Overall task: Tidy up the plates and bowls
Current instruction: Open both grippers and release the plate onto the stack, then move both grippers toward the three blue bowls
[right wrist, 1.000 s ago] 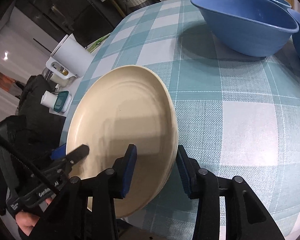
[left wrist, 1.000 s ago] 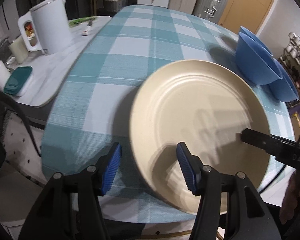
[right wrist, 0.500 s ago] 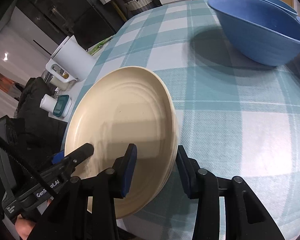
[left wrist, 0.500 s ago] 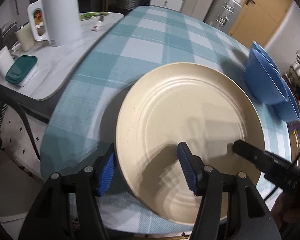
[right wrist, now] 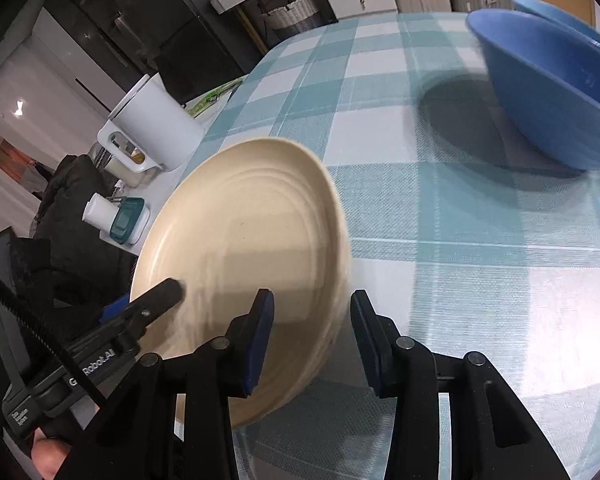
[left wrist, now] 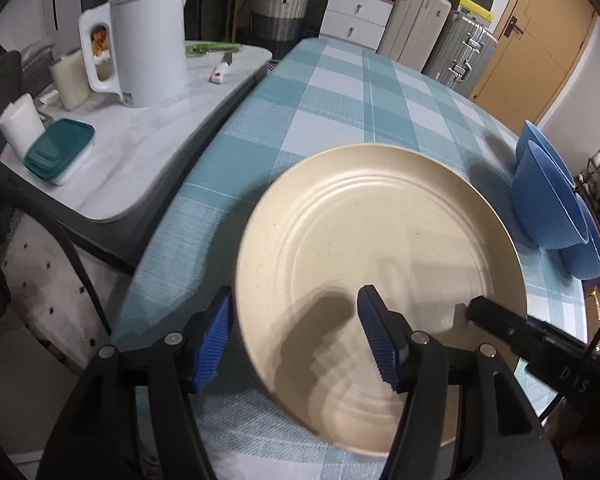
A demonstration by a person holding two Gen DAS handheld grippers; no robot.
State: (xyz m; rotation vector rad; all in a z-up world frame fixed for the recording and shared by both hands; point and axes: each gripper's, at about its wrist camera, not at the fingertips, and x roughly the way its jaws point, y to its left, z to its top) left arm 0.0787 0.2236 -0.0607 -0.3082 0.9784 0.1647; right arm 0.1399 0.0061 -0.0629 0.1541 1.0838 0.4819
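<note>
- Left gripper (left wrist: 296, 336): its jaws stand wide, straddling the rim of the cream plate (left wrist: 380, 264) at the plate's 8 o'clock, with no clamping visible.
- The cream plate sits at the near edge of the checked table (left wrist: 340, 92), seemingly tilted up.
- Right gripper (right wrist: 310, 336): it straddles the opposite rim, equally near, jaws apart.
- Blue bowls (right wrist: 548, 92) lie at 1 o'clock, well apart from the plate.
</note>
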